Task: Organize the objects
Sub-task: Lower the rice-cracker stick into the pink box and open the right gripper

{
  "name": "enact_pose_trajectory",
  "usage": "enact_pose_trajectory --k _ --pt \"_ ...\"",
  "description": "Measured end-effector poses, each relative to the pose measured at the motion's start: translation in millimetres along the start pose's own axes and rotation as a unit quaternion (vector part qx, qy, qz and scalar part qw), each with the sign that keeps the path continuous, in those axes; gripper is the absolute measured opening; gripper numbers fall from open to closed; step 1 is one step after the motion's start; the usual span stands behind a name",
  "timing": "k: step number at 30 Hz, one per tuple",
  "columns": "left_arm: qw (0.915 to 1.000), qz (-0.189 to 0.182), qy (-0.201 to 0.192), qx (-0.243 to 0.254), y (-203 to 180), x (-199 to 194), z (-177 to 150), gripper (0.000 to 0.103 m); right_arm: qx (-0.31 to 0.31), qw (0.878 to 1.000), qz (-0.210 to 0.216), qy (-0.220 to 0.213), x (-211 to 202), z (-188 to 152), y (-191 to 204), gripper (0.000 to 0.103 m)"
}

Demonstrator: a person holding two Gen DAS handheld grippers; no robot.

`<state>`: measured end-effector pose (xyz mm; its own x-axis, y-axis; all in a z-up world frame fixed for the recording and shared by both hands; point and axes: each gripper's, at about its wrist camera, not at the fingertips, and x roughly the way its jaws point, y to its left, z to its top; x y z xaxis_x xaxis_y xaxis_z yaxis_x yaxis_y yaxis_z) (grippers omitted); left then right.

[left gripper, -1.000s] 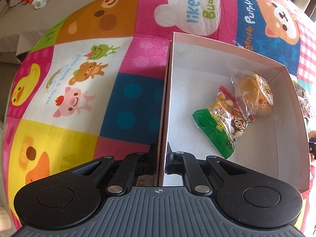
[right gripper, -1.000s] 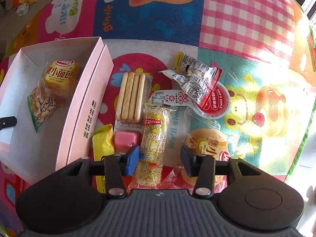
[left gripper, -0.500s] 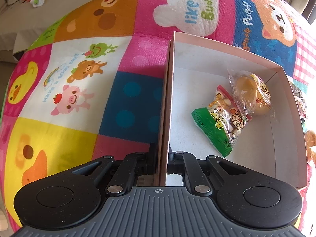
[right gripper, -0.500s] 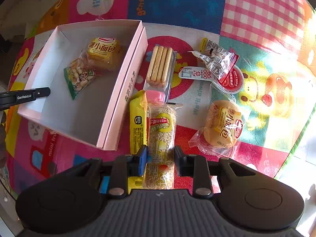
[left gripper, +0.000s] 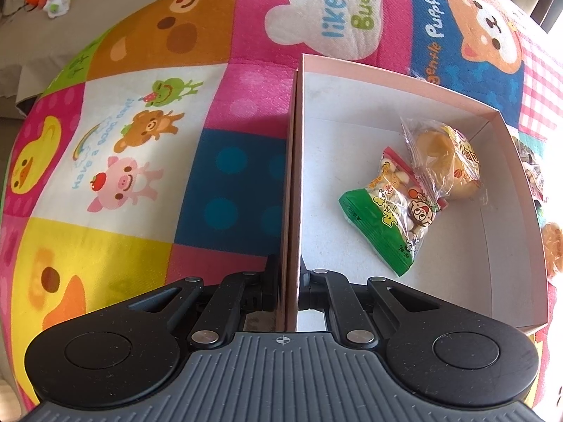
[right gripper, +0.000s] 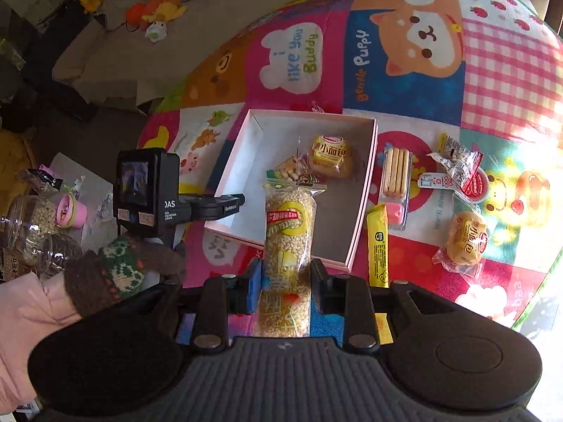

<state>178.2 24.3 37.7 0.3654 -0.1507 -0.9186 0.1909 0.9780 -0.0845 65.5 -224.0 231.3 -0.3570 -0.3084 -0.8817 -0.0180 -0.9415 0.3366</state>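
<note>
Gripping, right: right gripper (right gripper: 285, 274) pinches a clear tube-shaped bag of puffed grain (right gripper: 288, 242) near its lower end; the bag stands upright between the pads, raised off the mat.
Gripping, left: left gripper (left gripper: 289, 283) is pressed together on the near side wall of the pink box (left gripper: 454, 96), one finger outside the wall, the other inside.
Box contents: a green-edged bag of small biscuits (left gripper: 390, 211) lies on the white floor, touching a wrapped bun (left gripper: 447, 160) behind it.
Still on the mat (right gripper: 510, 70), to the right of the box: a tray of biscuit sticks (right gripper: 396, 172) with a pink dip, a yellow bar (right gripper: 377, 246), crumpled wrappers on a round red-lidded cup (right gripper: 475, 184), a second wrapped bun (right gripper: 466, 242).
Left hand: a patterned knit glove (right gripper: 119, 270) and a pink sleeve (right gripper: 24, 313) show at the left edge.
Background: soft toys (right gripper: 156, 14) on grey cloth beyond the mat.
</note>
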Motion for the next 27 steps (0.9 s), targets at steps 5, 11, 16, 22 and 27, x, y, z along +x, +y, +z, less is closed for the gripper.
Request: enact_pose_trajectory --k 5,11,16,22,27 --pt "1.0 -0.005 -0.002 0.007 1 0 -1 0.009 -0.002 0.998 0.012 -0.054 -10 31 16 0.028" --pt "0.9998 -0.009 -0.006 0.016 1 -1 -2 0.01 0.001 0.995 0.016 -0.096 5 62 31 0.029" --pt "0.9998 -0.011 -0.007 0.017 2 -1 -3 0.01 -0.012 0.993 0.011 -0.118 13 69 41 0.059" --pt "0.9998 -0.011 -0.007 0.018 2 -1 -4 0.01 -0.013 0.993 -0.047 -0.109 17 51 17 0.06" --pt "0.9997 -0.012 -0.007 0.02 2 -1 -5 0.01 -0.017 0.99 -0.11 -0.091 28 21 -13 0.062"
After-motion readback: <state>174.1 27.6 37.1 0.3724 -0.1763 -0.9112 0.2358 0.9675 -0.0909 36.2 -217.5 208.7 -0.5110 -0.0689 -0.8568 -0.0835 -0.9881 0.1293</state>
